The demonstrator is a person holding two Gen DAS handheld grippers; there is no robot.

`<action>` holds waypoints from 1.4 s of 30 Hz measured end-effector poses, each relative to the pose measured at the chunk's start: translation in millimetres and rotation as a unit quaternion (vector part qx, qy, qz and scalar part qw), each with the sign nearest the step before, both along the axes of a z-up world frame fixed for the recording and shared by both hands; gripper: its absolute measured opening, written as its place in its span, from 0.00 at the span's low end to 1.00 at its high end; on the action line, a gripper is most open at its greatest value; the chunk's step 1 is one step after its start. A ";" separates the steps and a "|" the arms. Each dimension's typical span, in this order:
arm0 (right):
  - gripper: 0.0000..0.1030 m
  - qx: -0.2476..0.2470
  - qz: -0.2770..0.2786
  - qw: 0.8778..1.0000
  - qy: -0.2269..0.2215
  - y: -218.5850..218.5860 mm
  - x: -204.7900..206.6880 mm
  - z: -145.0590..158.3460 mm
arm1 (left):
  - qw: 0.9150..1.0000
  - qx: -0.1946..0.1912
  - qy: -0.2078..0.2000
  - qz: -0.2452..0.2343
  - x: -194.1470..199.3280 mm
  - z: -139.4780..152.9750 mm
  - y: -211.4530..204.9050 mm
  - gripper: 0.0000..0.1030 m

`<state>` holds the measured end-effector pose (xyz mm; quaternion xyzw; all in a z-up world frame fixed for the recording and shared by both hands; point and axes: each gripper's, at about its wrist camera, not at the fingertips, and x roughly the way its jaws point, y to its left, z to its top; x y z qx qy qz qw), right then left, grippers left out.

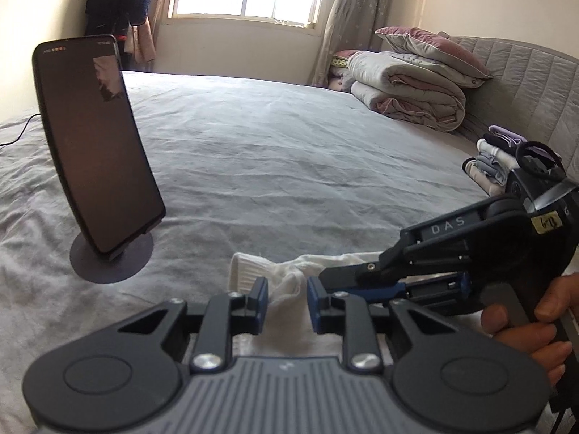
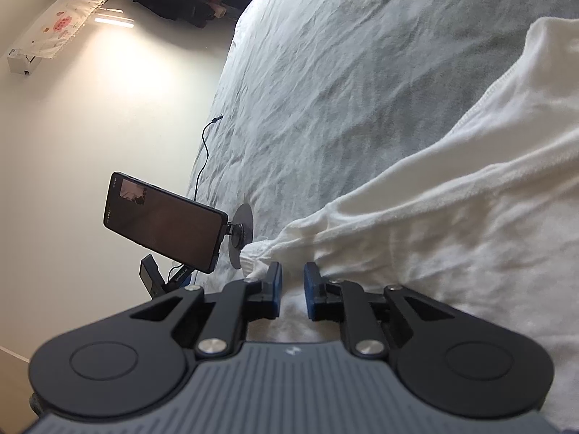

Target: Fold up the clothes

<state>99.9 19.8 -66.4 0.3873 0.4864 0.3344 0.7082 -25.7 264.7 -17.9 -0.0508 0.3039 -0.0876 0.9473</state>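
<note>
Left gripper [image 1: 287, 302]: its blue-padded fingers stand a little apart with a bunched ridge of the white knitted cotton garment [image 1: 286, 289] between them. The cloth fills the gap, but whether the pads truly pinch it cannot be told.
Right gripper [image 2: 292, 291]: rolled onto its side, so the bed looks tilted in its own view. Its blue pads are narrowly parted over the garment's edge near the ribbed cuff [image 2: 249, 256]. The left view shows it reaching in low from the right, jaws flat against the cloth, with a bare hand [image 1: 524, 329] wrapped round the handle.
Likely reason: both tools meet at one end of the garment, probably to gather that end for a fold.
Garment: lies on the near part of the wrinkled grey bedsheet [image 1: 271, 144], spreading rightward in the right view.
Black smartphone on a round grey stand [image 1: 97, 144]: just beyond, upright, screen facing the work, probably recording.
Stack of folded clothes [image 1: 495, 162]: farther right, beside the quilted grey headboard [image 1: 524, 90], seemingly finished pieces.
Folded quilts and mauve pillow [image 1: 416, 83]: farthest, piled clear of the working space.
</note>
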 end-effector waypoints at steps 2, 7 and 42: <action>0.12 -0.003 0.001 1.000 -0.002 0.3 -0.3 -0.2 | 1.000 0.004 0.010 -0.001 4.5 -3.0 -1.1 0.23; 0.03 -0.023 0.004 1.000 -0.019 1.8 -3.1 -3.4 | 1.000 -0.014 0.020 -0.006 12.5 -8.4 -1.9 0.22; 0.19 -0.038 -0.006 0.997 -0.063 -11.7 -9.4 24.5 | 0.996 -0.057 0.009 -0.063 -14.4 4.4 6.4 0.18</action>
